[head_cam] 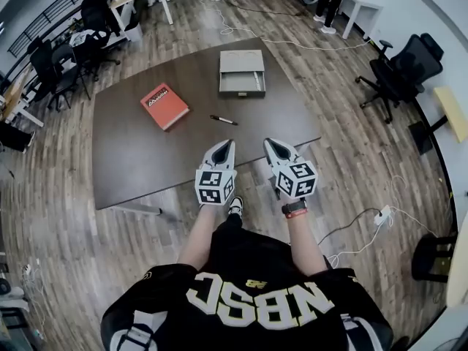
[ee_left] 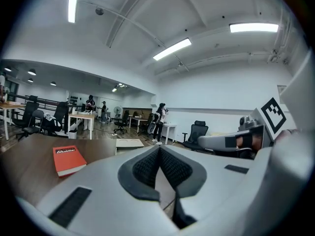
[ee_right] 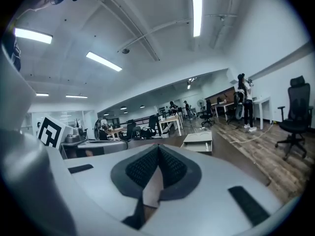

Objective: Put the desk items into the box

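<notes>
**A:** How are the 2 tongs just now?

**B:** They are side by side at the near edge of the table (head_cam: 131, 159), tips pointing away from the person. The left tongs (head_cam: 227, 143) are pressed together, and in the left gripper view the dark pads (ee_left: 146, 167) meet at the tip with nothing between them. The right tongs (head_cam: 269, 142) are the same, pressed together and pinching nothing.

**A:** And the desk items?

**B:** All on the table, none touched. The red book (head_cam: 164, 106) lies flat on the left part, its cover up. The pen (head_cam: 223, 120) lies near the middle, just beyond the tip of the left tongs and to the right of the book, apart from it.

**A:** The box?

**B:** The grey box (head_cam: 242, 63) sits at the far edge, well apart from both tongs and further off than the pen. The book is to its left and nearer the person, with bare table between them. I cannot make out what is inside the box from here.

**A:** Anything else near?

**B:** A black office chair (head_cam: 402, 68) stands on the wooden floor (head_cam: 351, 159) off to the right, well clear of the table. The person wears a watch (head_cam: 294, 208) on the right wrist, just behind the right tongs' marker cube.
</notes>
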A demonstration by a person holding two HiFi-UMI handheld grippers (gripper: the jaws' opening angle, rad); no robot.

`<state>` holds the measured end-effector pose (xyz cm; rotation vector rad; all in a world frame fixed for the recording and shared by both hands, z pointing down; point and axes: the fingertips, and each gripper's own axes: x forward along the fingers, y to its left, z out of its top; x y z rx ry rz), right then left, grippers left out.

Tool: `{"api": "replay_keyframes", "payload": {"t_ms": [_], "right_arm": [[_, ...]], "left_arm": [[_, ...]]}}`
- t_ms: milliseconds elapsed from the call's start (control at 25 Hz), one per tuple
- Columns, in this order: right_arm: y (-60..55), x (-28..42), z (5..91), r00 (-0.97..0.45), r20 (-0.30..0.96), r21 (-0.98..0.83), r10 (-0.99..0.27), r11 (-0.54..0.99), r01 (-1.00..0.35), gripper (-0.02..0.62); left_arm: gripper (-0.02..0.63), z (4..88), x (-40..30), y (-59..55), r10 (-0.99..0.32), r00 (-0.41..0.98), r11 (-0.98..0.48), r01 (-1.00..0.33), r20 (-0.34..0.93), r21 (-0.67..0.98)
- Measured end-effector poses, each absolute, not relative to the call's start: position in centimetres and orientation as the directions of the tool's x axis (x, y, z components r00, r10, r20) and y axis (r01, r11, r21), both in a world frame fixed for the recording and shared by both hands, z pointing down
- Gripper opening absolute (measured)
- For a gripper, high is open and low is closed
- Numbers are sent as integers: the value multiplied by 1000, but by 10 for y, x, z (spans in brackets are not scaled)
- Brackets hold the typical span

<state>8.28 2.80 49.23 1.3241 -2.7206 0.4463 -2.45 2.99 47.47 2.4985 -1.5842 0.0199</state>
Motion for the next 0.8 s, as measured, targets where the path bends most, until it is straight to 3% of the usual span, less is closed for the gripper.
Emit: {"api": "replay_keyframes", "payload": {"t_ms": [400,800], "right_arm": [[-76,42,515,-627,259,-220,-734,588,-779,9],[-122,29,554,-628,323,-271,-708,567,-778,9]], "left_arm": [[14,511,-58,-74,-866,478,-444,-870,146,215],[14,564,-72,-135,-794,544,-506,-839,272,201]]}}
